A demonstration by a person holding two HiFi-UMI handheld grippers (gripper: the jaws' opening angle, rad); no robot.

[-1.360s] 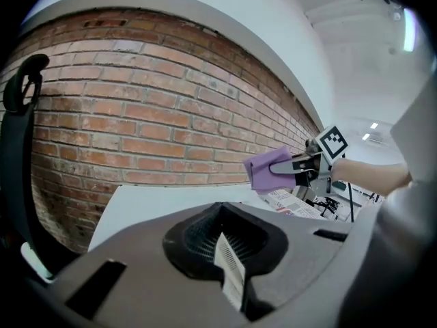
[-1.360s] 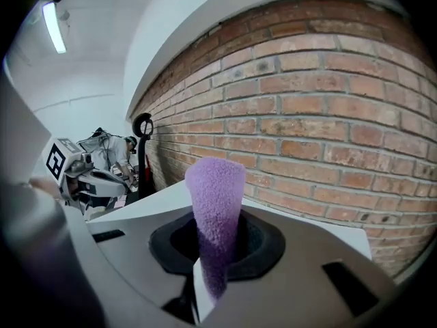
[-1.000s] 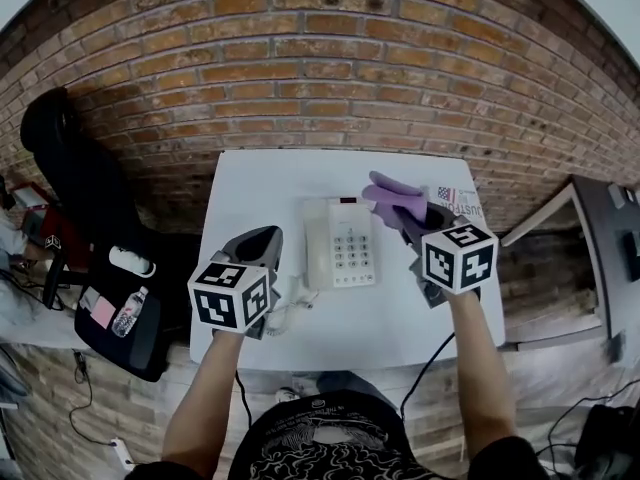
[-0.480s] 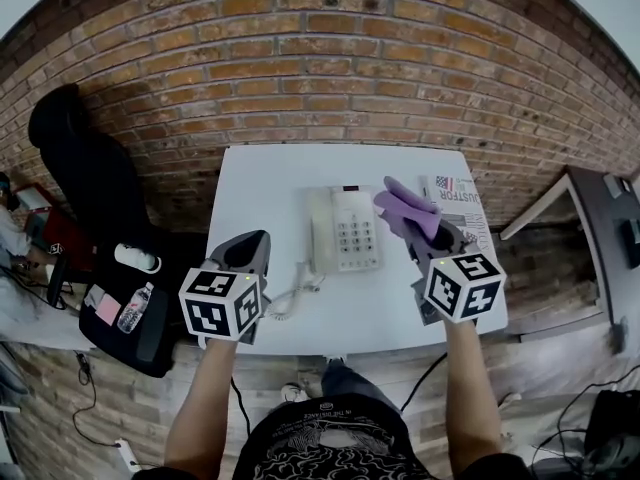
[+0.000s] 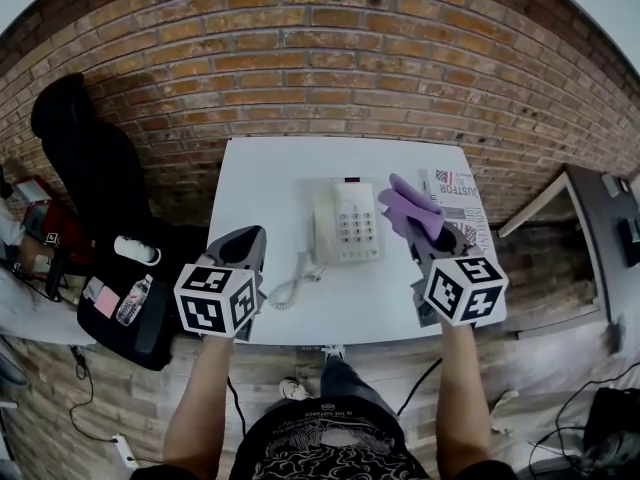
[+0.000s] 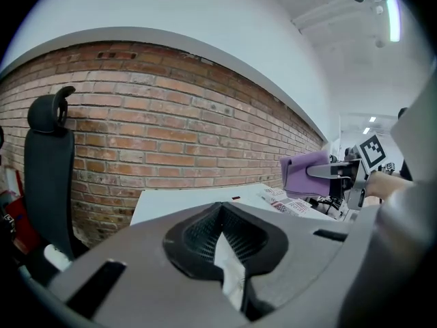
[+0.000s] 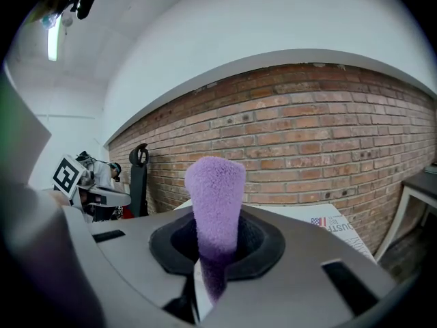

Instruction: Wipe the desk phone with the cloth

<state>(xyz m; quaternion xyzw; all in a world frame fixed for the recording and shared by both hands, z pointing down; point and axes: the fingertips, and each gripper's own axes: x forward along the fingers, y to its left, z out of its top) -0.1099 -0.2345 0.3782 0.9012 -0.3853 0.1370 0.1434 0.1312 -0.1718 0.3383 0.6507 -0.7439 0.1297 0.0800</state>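
A cream desk phone [image 5: 345,222] with its handset on the left and a coiled cord [image 5: 292,288] lies in the middle of the white table [image 5: 262,183]. My right gripper [image 5: 418,230] is shut on a folded purple cloth [image 5: 408,204] [image 7: 215,203], held up to the right of the phone and apart from it. My left gripper [image 5: 243,245] hovers over the table's front left part, jaws together with nothing in them [image 6: 222,248]. In the left gripper view the cloth [image 6: 305,173] shows at the right.
A newspaper [image 5: 458,200] lies on the table's right side under the right gripper. A red brick wall [image 5: 330,68] stands behind the table. A black office chair [image 5: 75,158] and a bag with a bottle [image 5: 130,306] are to the left. A grey desk [image 5: 600,228] is at the right.
Both grippers have drawn back toward me and a little lower in view. The cloth has moved away from the phone's right edge, still held.
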